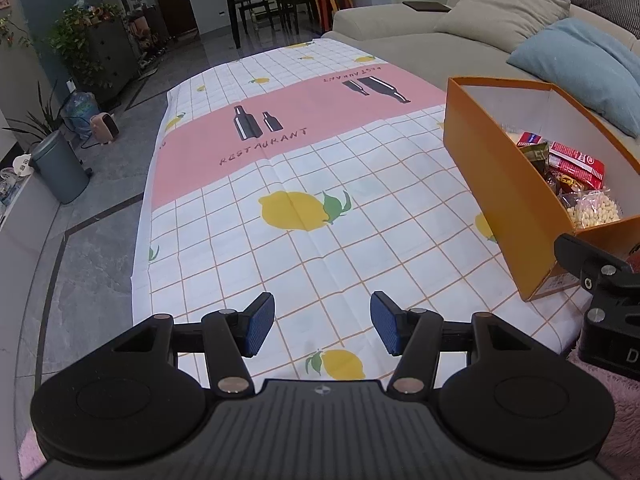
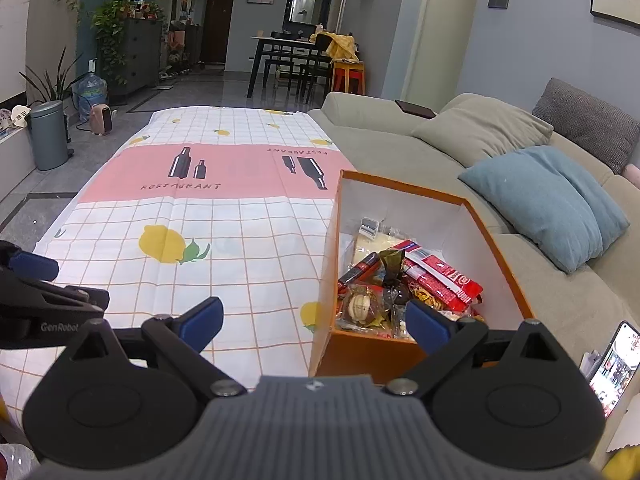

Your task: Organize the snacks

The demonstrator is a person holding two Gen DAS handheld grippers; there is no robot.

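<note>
The snacks (image 2: pixel 404 284) lie heaped inside an open orange box (image 2: pixel 500 240) with white inner walls, which stands on the right side of a table near its front edge, next to a sofa. In the pile, a red wrapped pack (image 2: pixel 444 278) lies across the top, a dark crumpled wrapper (image 2: pixel 390 268) sits beside it, and a clear bag holding a round biscuit (image 2: pixel 358 306) rests against the near wall of the box. From the left wrist view a bag of small pale puffs (image 1: pixel 592 208) shows at the near end of the box, with red packs (image 1: pixel 576 162) behind it. The table is covered by a tablecloth (image 2: pixel 224 240) with a white grid, yellow lemons and a pink band printed with bottles and the word RESTAURANT; the cloth in front of both tools carries nothing. The right gripper (image 2: pixel 316 322) hovers over the near left corner of the box with its blue fingers spread wide: one tip is over the cloth, the other over the snacks at the near wall, and nothing is pinched between them. The left gripper (image 1: pixel 322 330) hangs above the bare cloth to the left of the box, its fingers also spread apart with nothing between them. A beige sofa (image 2: pixel 392 140) runs along the right of the table, with a blue cushion (image 2: pixel 548 200) lying on it just behind the box. A phone (image 2: pixel 614 364) with a lit screen sits at the lower right edge of the right wrist view. Further back stand a grey bin (image 2: pixel 48 136) on the floor at the left and a dark dining table (image 2: pixel 280 46) with chairs.
</note>
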